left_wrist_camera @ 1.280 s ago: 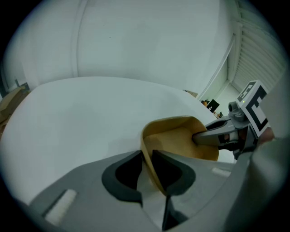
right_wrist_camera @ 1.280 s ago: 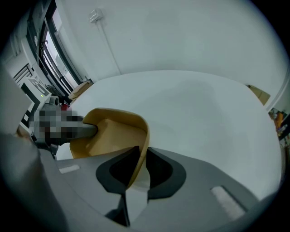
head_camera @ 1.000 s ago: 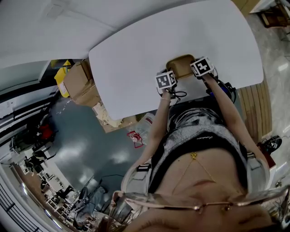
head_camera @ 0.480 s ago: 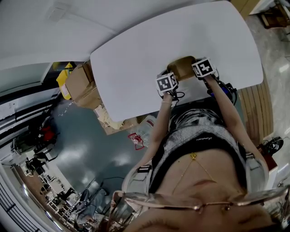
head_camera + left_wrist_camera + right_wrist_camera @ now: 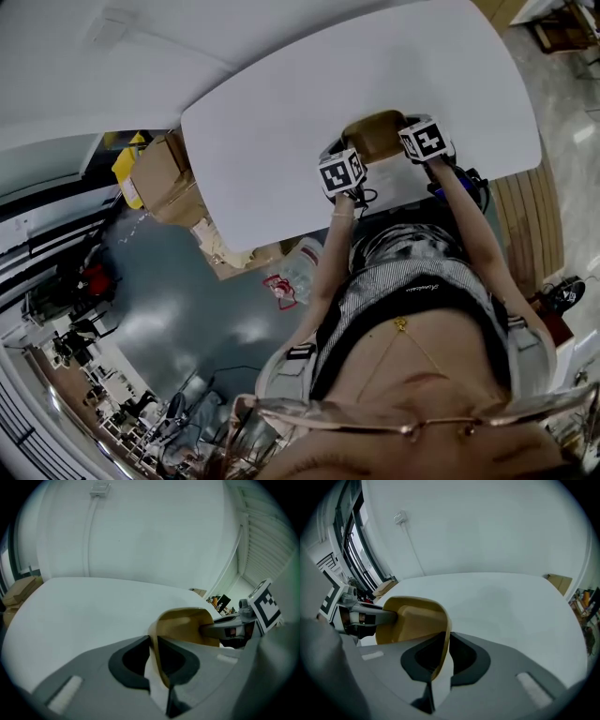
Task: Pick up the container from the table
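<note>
No words or numbers can be read; the cube [image 5: 341, 174] on the left hand-held gripper [image 5: 155, 654] and the cube [image 5: 424, 140] on the right hand-held gripper [image 5: 443, 654] bear only black-and-white square markers; a script line on the person's top [image 5: 427, 288] is too small to read.

Person stands at the near long edge of the table [image 5: 281, 112]. Just in front of them, at that edge, is the container [image 5: 375, 136], btwn the two grippers; can't tell if it rests on the top. L gripper [image 5: 157, 660] pinches its left wall, one jaw inside, one outside. R gripper [image 5: 440, 660] pinches the opposite wall the same way. Cardboard boxes [image 5: 164, 173] sit on the floor beside the table's left end.
</note>
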`<state>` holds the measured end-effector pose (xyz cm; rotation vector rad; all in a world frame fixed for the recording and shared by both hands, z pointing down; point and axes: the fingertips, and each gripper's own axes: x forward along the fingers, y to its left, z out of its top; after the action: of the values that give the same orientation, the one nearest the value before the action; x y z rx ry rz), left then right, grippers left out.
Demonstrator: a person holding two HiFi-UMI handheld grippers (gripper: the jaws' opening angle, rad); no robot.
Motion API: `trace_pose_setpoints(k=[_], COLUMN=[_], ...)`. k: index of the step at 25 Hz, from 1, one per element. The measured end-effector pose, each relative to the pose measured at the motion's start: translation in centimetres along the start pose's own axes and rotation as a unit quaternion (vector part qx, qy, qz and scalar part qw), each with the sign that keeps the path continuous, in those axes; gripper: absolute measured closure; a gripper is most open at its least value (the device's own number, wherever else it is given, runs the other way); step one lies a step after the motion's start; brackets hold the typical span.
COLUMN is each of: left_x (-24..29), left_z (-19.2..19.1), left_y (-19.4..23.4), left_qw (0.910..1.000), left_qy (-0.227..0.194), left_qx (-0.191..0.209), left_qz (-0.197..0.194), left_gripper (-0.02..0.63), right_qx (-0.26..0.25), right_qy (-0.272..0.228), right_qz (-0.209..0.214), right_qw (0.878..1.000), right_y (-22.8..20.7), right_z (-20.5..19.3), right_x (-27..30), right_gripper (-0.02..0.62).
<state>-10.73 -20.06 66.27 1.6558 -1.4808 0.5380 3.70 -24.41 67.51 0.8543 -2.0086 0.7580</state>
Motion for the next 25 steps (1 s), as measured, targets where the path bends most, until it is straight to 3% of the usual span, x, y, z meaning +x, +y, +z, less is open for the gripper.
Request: trace_pose_setpoints(k=[9, 20, 25], left_x=[-2.7, -5.3, -5.9], left_z=[2.3, 4.9, 4.6], left_y=[-1.6, -2.9, -2.7], left_qw=[0.999, 0.9919, 0.9928], left_qy=[-0.033, -0.08, -0.08], left_qx=[0.028, 0.094, 0.086], left_qz=[0.012, 0.03, 0.026], left_gripper=[0.575, 0.574, 0.572], right_qx=[-0.015, -0.025, -0.031], right_qy=[-0.035, -0.075, -0.074], right_qz=[0.008, 0.017, 0.021], right_qw=[0.999, 0.997, 0.997], right_y=[0.1, 0.7, 1.3], right_z=[1.9, 4.0, 3.9], right_x=[-2.7, -5.7, -6.2], right_gripper=[0.545, 0.537, 0.535])
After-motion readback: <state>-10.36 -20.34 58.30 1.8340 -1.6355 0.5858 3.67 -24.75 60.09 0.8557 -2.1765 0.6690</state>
